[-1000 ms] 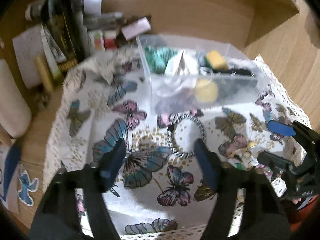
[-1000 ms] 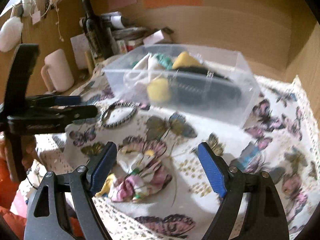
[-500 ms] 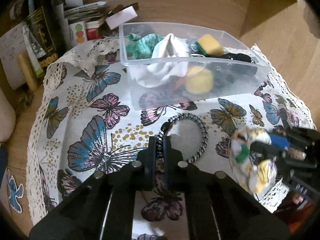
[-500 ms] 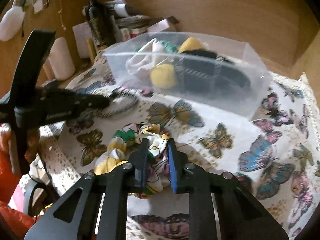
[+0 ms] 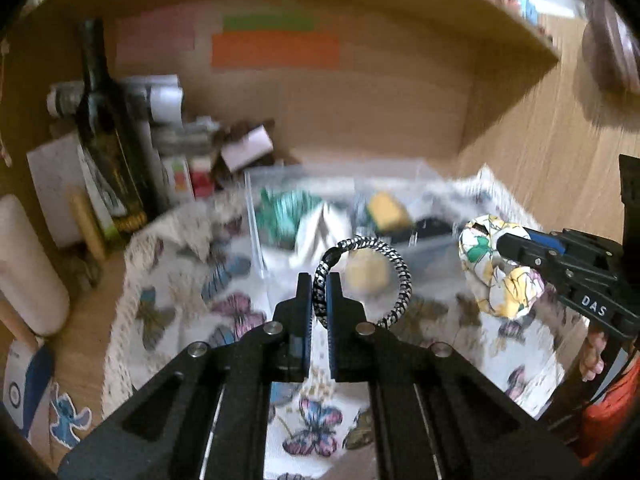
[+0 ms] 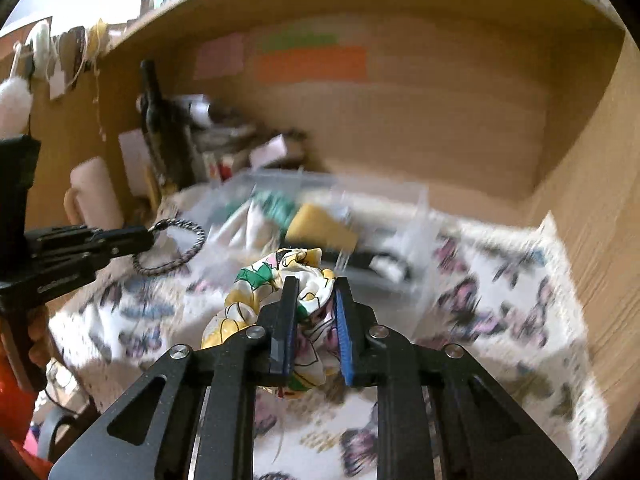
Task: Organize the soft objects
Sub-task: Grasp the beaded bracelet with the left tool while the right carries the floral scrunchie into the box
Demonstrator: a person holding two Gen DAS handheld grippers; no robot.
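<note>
My left gripper (image 5: 319, 280) is shut on a black-and-white striped hair tie (image 5: 400, 280) and holds it in the air in front of the clear plastic box (image 5: 256, 220). It also shows in the right wrist view (image 6: 148, 238) with the hair tie (image 6: 188, 248). My right gripper (image 6: 314, 284) is shut on a floral fabric scrunchie (image 6: 256, 280), lifted above the butterfly cloth (image 6: 500, 312). The scrunchie (image 5: 488, 268) also shows at the right of the left wrist view. The box (image 6: 416, 216) holds a yellow sponge (image 6: 320, 224), green and white cloths and dark items.
A dark bottle (image 5: 108, 136), a white roll (image 5: 24, 264) and small boxes (image 5: 248, 148) crowd the back left. Wooden walls close in behind and at the right (image 6: 592, 200). The butterfly cloth (image 5: 192, 312) covers the table.
Both grippers closed, the left on the hair tie and the right on the scrunchie, then lifted them off the cloth toward the box.
</note>
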